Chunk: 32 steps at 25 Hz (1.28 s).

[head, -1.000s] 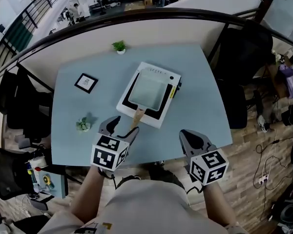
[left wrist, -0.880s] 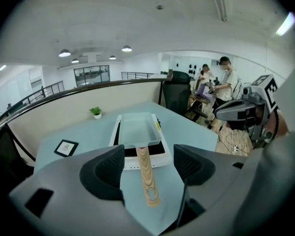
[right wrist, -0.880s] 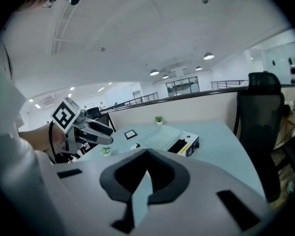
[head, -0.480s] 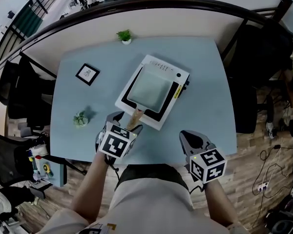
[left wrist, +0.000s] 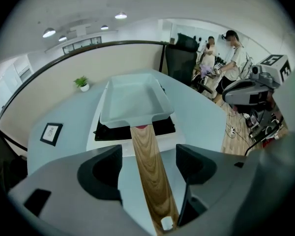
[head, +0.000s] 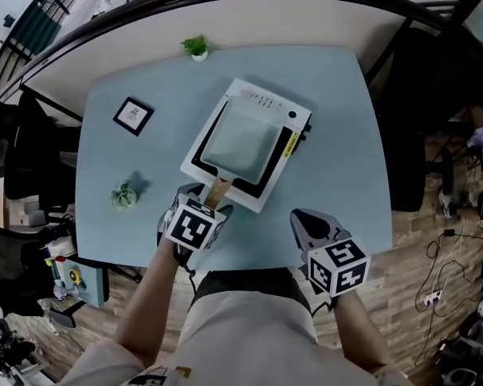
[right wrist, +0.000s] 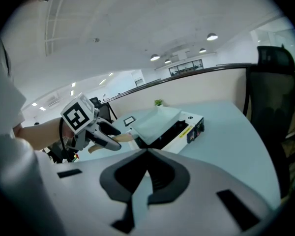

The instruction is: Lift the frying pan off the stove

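Wooden handle of the pale frying pan, which rests on the stove, runs between the jaws of the left gripper; these have just been opening and stand wide apart, touching neither side of it. The right gripper, just off the stove's near right corner, is clenched on nothing. We judge that closing at the handle's far end from the stove risks the pan sagging or twisting in the pads, or scraping the stove.
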{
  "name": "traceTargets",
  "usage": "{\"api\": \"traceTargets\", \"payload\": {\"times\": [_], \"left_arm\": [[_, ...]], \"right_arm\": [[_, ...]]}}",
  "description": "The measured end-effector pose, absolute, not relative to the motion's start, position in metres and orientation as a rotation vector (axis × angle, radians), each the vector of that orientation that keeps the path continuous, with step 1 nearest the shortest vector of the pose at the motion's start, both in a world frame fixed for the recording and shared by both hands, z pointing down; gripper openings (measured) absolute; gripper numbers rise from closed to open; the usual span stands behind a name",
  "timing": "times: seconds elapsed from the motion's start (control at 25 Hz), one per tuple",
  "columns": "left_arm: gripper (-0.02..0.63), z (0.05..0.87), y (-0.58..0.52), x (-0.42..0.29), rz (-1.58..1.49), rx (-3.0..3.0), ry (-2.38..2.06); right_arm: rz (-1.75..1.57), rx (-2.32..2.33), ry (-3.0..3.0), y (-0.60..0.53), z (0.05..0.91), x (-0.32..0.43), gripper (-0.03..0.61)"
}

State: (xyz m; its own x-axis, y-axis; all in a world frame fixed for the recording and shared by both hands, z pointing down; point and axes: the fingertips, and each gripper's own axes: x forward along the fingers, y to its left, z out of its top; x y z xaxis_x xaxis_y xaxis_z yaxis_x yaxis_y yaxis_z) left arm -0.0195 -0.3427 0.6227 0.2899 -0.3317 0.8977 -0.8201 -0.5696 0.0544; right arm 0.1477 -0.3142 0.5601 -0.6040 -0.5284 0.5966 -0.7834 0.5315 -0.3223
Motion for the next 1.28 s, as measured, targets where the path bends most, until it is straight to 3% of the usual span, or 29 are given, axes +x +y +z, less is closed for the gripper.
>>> {"api": "traceTargets", "payload": {"times": [0.24,0.48,1.28], "left_arm": [[0.315,0.643,-0.340,-0.016,1.248,1.994,-0.978],[0.150,0.651,-0.340,-0.019,1.236,1.948,-0.956],[0.128,0.586,-0.329,-0.040,1.011,2.029,-1.042]], "right_arm": [[0.843,1.089,-2.326,-0.321,0.573,0.146,0.003],[0.873,1.083,-2.309,-0.325,0.587,0.143,0.003],[0.684,1.118,-2.375,-0.356,0.508,0.122,0.003]]}}
